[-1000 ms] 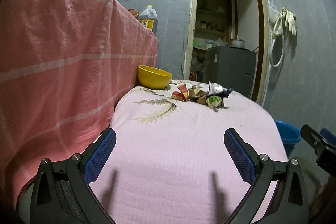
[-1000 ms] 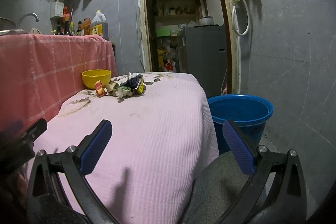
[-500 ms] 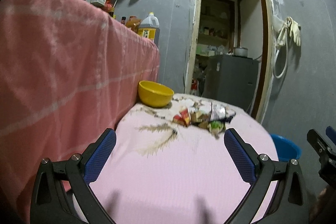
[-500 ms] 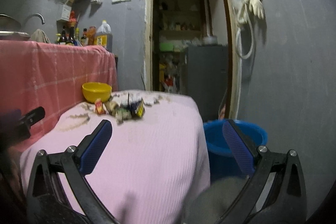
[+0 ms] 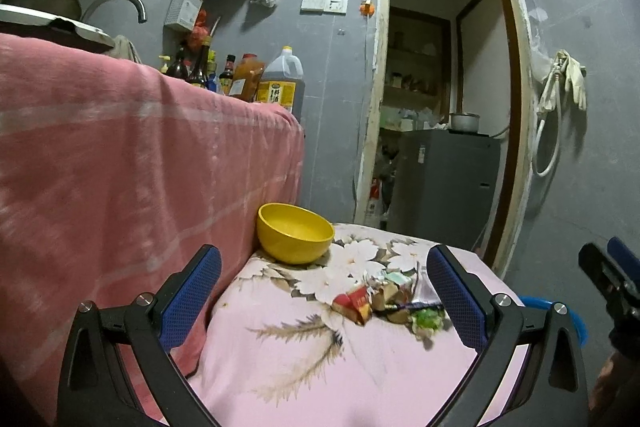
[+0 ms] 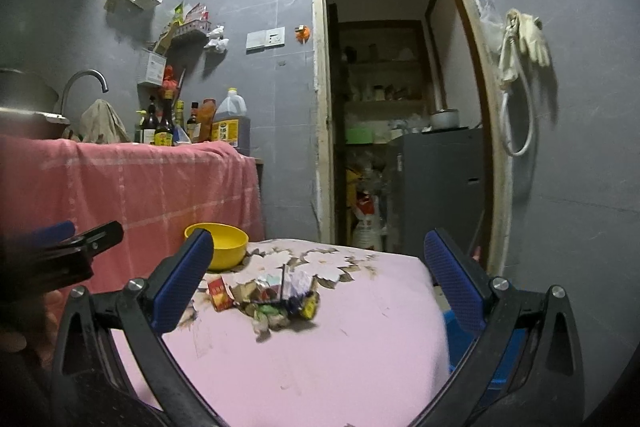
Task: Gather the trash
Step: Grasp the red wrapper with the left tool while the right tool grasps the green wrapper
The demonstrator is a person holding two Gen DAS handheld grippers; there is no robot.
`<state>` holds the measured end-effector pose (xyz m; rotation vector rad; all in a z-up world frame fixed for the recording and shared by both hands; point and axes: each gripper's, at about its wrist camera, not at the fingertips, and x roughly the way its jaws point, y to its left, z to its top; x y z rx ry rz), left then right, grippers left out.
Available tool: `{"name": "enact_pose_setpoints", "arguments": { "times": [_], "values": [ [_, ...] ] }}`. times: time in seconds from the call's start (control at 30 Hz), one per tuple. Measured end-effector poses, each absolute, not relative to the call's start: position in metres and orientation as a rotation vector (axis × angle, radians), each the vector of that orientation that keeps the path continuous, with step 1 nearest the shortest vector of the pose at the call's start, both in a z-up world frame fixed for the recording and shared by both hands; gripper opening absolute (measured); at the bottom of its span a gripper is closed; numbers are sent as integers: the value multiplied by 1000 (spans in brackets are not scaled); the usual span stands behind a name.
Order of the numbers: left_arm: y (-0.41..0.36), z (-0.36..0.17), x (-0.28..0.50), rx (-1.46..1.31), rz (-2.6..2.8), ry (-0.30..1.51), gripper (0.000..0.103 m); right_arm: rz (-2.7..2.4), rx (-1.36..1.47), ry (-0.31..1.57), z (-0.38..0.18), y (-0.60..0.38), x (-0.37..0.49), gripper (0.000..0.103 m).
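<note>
The yellow bowl stood at the back left of the table under its pink flowered cloth, and the trash pile of crumpled wrappers lay just to the right of the bowl and a little nearer the cameras. The left claw hung wide open and empty above the table, with the pile ahead by its right finger. The right claw was likewise spread wide and empty, the trash pile lying ahead between its fingers, untouched.
</note>
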<state>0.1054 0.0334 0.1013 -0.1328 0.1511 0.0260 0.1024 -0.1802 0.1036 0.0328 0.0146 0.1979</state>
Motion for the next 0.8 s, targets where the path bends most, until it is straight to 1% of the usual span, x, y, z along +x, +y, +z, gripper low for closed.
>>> {"name": "enact_pose_setpoints", "arguments": {
  "times": [0.17,0.37,0.63,0.73,0.8],
  "values": [
    [43,100,135,-150,12,202,101,220,50,80,97,-177,134,103],
    [48,90,169,-175,-15,310,101,247,50,202,83,-171,168,103],
    [48,68,208,-184,-58,510,100,312,75,383,60,-169,203,103],
    [44,61,218,-179,-96,567,95,321,75,428,56,-169,212,103],
    [42,60,224,-183,-121,594,86,337,66,468,53,-166,218,103]
  ]
}}
